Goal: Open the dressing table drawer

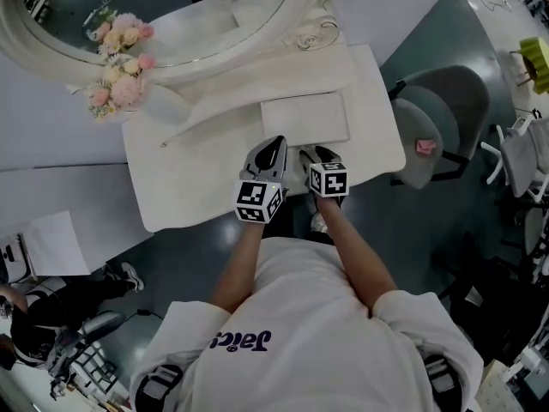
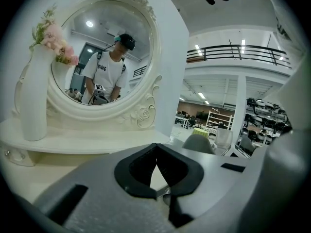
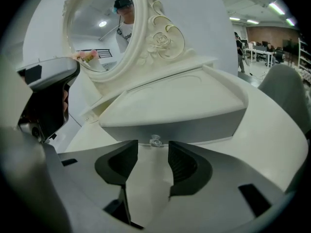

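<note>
From the head view, a white dressing-table worktop point(image 1: 189, 187) carries a low, flat white drawer box point(image 1: 304, 117) at its middle, just near of the carved oval mirror point(image 1: 214, 7). The box's long axis runs left to right and its front faces the near edge. A tall white vase point(image 1: 167, 106) at the far left holds pink and cream flowers point(image 1: 120, 80). A grey padded chair point(image 1: 446, 110) stands off the right end, with a small pink thing point(image 1: 425, 146) on its seat. A white sheet of paper point(image 1: 56, 243) lies on the floor at the left. Both grippers hang over the near edge, side by side: the left gripper point(image 1: 273, 151) is just left of the box front and the right gripper point(image 1: 314, 156) is at it.

In the left gripper view, the gripper's tips are pressed together with nothing between them. It points past the vase towards the mirror, which reflects a person in a white T-shirt.

In the right gripper view, the gripper is spread wide and empty. The drawer's small clear knob point(image 3: 155, 141) sits just beyond the gap, in line with it, and no pad touches it. The drawer front is flush and shut, so its contents are hidden. Nothing lies between gripper and knob.
</note>
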`<state>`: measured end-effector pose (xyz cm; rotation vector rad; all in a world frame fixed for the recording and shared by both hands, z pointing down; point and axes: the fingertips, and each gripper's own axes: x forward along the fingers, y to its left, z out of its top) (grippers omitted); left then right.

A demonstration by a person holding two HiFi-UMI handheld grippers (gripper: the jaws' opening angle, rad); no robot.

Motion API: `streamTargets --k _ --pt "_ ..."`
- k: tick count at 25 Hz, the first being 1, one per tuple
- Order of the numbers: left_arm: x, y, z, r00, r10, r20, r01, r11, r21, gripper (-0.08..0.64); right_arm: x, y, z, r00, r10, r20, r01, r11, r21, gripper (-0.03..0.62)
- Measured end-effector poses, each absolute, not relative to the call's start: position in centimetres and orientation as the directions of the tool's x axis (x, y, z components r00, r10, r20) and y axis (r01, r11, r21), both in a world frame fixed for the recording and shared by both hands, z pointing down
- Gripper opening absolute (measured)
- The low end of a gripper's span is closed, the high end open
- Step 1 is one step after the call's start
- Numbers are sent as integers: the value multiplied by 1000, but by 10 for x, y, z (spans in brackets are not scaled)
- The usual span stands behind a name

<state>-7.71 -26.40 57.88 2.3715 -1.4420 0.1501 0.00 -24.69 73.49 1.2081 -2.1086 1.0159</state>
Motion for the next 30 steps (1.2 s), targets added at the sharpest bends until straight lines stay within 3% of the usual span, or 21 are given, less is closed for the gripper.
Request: streamTargets --k 6,11,30 --pt "-81 -269 584 470 -837 280 -876 -405 261 15 -1 -251 738 -477 -499 724 -879 297 -374 154" --pt "-81 -270 584 470 -836 282 -876 -405 262 15 0 -253 740 -472 -497 728 -881 285 -377 72" --pt "-80 -251 590 437 -848 301 -890 -359 281 15 2 -236 739 -501 -474 724 -865 282 -415 67"
